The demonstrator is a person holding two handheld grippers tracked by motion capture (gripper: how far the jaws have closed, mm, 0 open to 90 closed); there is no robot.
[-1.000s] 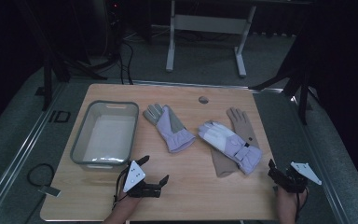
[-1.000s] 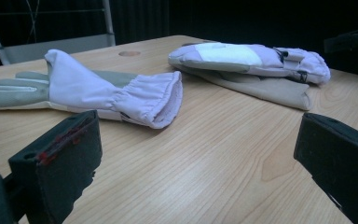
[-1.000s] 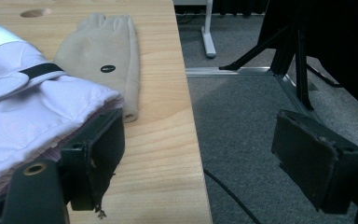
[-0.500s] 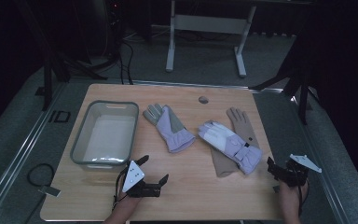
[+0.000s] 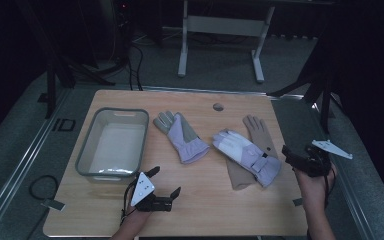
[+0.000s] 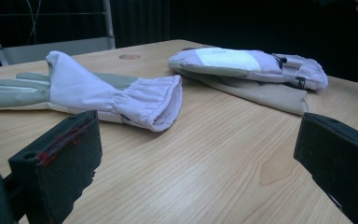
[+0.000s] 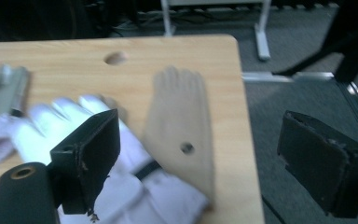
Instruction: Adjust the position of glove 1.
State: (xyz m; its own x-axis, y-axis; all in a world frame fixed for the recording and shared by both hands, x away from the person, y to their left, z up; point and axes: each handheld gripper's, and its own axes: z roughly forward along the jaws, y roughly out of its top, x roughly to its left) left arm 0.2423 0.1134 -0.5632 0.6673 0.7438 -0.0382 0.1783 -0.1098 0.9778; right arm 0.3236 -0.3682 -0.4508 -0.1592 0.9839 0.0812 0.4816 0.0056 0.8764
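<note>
Both claws gape wide, holding nothing; high view adds the tub (image 5: 87,151) beside 3 gloves

Beige glove (image 5: 250,150) partly hidden under the white-and-lilac glove (image 5: 247,156), both blurred in the right gripper view, left glove (image 6: 81,93) fingertips cut off by frame edge

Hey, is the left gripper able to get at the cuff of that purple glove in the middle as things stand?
Probably yes. The left gripper is open, and only bare table lies between its jaws and the purple glove, whose cuff opening faces it.
</note>
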